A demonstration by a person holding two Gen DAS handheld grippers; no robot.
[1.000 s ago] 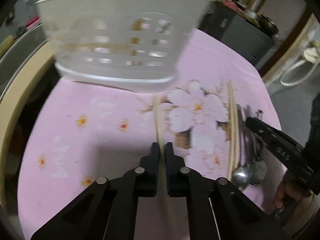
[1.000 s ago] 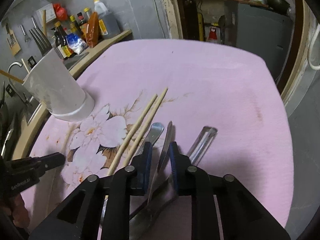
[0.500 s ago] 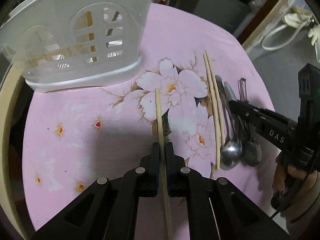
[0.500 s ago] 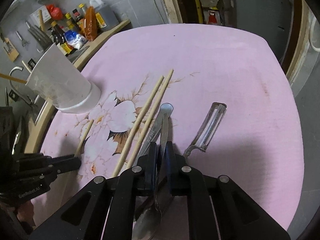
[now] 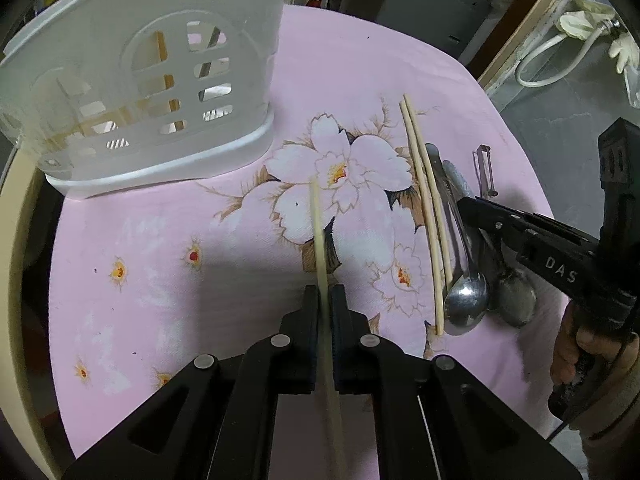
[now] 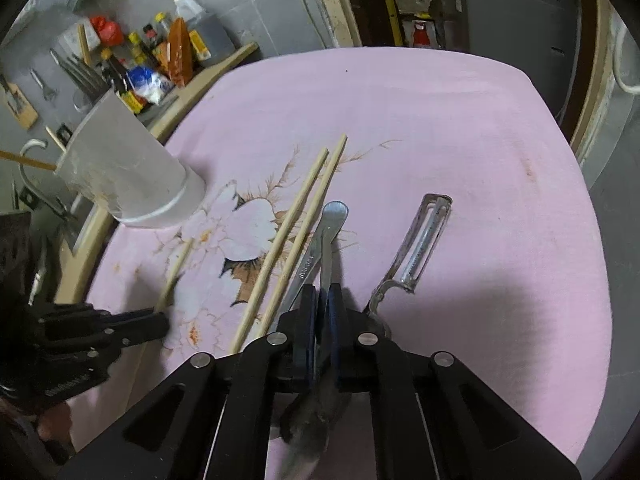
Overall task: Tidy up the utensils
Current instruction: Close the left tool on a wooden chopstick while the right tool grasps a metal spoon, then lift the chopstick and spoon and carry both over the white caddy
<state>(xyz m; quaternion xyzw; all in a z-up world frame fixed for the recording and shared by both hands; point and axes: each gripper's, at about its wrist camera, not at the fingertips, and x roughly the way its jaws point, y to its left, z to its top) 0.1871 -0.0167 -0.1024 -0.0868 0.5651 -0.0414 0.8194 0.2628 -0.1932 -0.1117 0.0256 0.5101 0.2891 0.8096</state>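
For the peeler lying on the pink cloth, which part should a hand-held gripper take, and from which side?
Take the peeler by its thin wire handle, the end nearest the right hand-held gripper, coming from above with the fingers either side of it. It lies flat on the cloth, apart from the spoons, with bare cloth on its right. The bladed head at the far end is wider and probably awkward to pinch.

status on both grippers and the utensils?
Left gripper shut on a chopstick. Right gripper shut on a spoon handle. Holder path clear; second spoon, chopstick pair, peeler on cloth.

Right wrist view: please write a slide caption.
Right gripper shut on a spoon beside two chopsticks and a peeler.
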